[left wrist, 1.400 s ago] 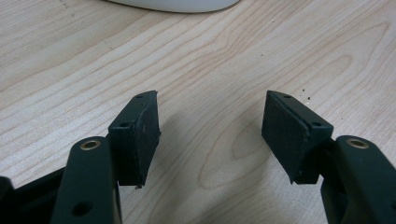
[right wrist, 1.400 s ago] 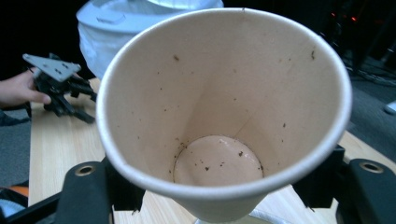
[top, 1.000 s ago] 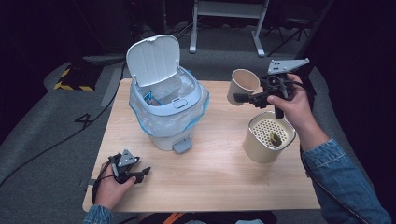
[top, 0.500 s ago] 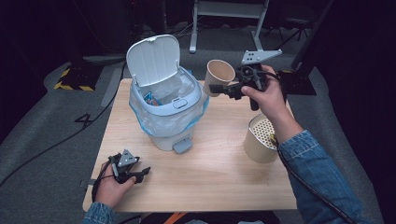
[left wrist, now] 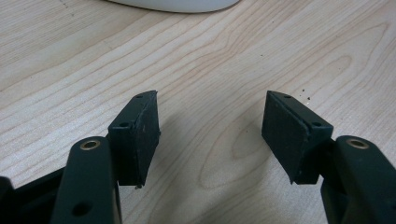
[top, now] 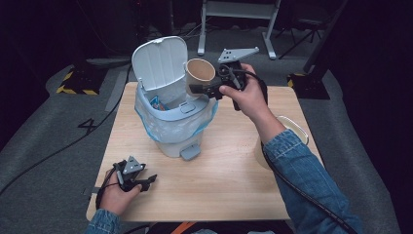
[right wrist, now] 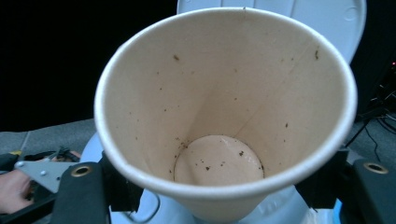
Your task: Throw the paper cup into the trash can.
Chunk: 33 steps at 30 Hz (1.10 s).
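**Paper cup hanging over the open bin**

The right gripper (top: 202, 89) is holding a paper cup (top: 199, 75) with its jaws clamped on the cup's wall, one on each side, as the right gripper view shows. The cup is hanging above the rim of the small white bin (top: 170, 122), just in front of the raised lid (top: 159, 62), with its mouth tipped back toward the person. Inside the cup (right wrist: 224, 107) only dark specks are clinging to the wall and bottom, so it is looking empty apart from that residue. Holding it over the opening is most likely a way of making sure that anything released is falling into the bin and not onto the worktop (top: 229, 175).

The bin is standing on the far left part of the worktop with its lid propped upright, which is keeping the opening free. A pale blue bag liner (top: 146, 114) is folded over its rim, and something coloured is lying inside; what it is cannot be told.

The left gripper (top: 146, 181) is resting low on the near left of the worktop, well apart from the bin. Its jaws are standing wide with nothing between them, and bare wood (left wrist: 210, 93) is showing in the gap. It is probably parked there to stay out of the way.

A second pale container (top: 298, 127) is sitting at the right of the worktop, partly hidden behind the person's denim sleeve (top: 304, 180).
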### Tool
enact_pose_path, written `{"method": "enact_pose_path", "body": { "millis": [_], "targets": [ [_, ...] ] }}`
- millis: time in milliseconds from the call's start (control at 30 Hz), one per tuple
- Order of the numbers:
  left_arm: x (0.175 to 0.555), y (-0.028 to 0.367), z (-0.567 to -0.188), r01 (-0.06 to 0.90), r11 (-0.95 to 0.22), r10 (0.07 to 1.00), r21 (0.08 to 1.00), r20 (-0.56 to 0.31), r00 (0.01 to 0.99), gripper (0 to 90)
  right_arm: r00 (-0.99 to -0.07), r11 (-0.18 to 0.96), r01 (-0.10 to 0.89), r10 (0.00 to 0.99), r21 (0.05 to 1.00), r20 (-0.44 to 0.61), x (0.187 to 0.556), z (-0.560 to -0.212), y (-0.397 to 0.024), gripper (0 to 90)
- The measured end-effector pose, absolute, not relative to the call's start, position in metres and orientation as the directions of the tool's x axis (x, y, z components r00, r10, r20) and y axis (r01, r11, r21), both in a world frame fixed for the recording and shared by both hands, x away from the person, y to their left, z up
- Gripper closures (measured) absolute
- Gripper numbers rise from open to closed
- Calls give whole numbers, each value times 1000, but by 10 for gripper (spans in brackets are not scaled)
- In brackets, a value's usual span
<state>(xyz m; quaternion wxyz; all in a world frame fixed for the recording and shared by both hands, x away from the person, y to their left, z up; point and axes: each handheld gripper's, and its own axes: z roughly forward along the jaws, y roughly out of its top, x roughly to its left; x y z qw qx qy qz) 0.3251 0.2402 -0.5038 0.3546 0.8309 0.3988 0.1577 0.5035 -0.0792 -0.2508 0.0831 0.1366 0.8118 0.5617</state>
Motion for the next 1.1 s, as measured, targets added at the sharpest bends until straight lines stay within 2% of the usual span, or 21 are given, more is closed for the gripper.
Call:
{"method": "enact_pose_path", "body": {
  "millis": [500, 700, 900, 1100],
  "targets": [
    [325, 240, -504, 550, -431, 775, 716, -20, 632, 370, -947, 398, 133, 322, 907, -2, 507, -260, -42, 300],
    [325, 240, -504, 550, -430, 774, 716, -21, 632, 370, -944, 459, 137, 328, 878, -24, 508, -266, -26, 153],
    [325, 240, -504, 552, -430, 775, 715, -22, 631, 370, -945, 441, 91, 321, 893, -63, 503, -260, -22, 156],
    [325, 240, -504, 554, -426, 776, 715, -26, 630, 370, -949, 421, 67, 306, 904, -72, 493, -251, -38, 158]
  ]
}}
